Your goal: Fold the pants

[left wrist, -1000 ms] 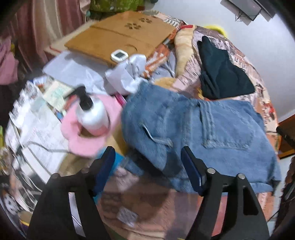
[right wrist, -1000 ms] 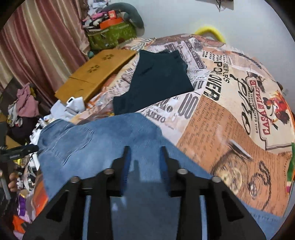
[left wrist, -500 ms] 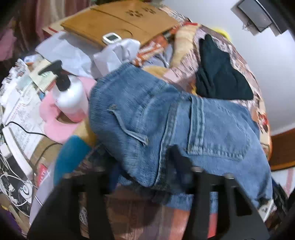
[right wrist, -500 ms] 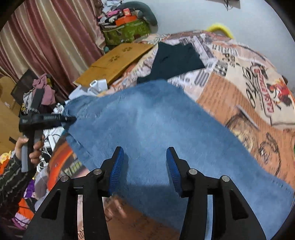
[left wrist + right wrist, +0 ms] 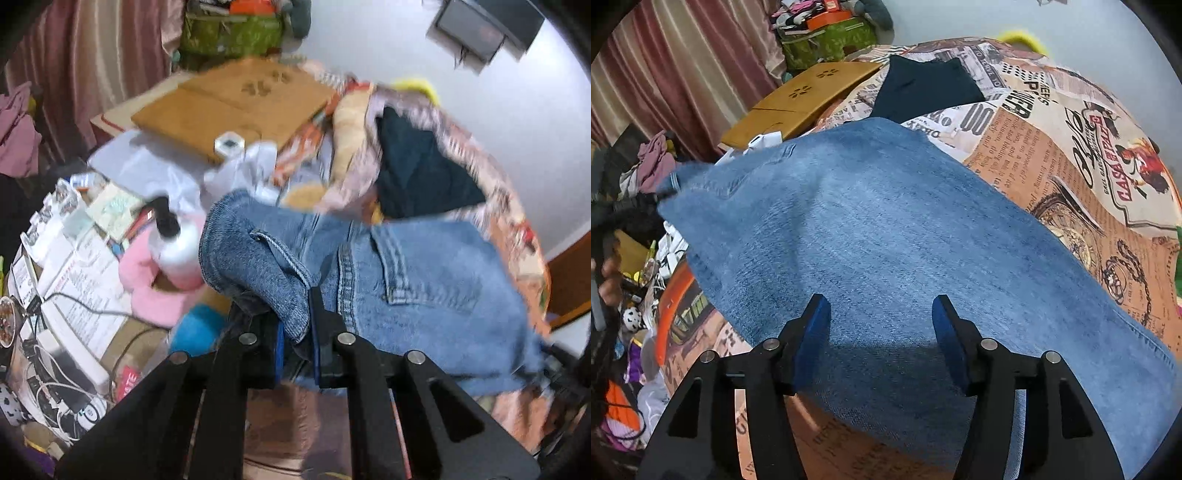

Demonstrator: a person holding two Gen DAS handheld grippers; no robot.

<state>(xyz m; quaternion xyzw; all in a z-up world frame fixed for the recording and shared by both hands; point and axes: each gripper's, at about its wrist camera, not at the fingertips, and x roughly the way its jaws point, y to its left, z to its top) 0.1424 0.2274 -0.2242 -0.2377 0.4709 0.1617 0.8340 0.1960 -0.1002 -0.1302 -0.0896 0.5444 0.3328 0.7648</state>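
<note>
Blue jeans (image 5: 886, 236) spread across a newsprint bedspread (image 5: 1071, 155), waistband pinched in the just-closed left gripper (image 5: 295, 328). Right gripper (image 5: 881, 314) above the denim, jaws just widened, holding nothing. Nearby: dark garment (image 5: 923, 88), wooden tray (image 5: 236, 107), lotion bottle (image 5: 181, 254), bedside clutter.

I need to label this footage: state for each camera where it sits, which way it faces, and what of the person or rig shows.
Left wrist: on the left gripper, angled down at the jeans waistband its closing jaws now clamp; only its black fingers show.
Right wrist: on the right gripper, angled down over the jeans' leg, jaws just opening, unpinched; a hand shows at left.
Shared: jeans, dark garment, wooden board, printed bedspread.
</note>
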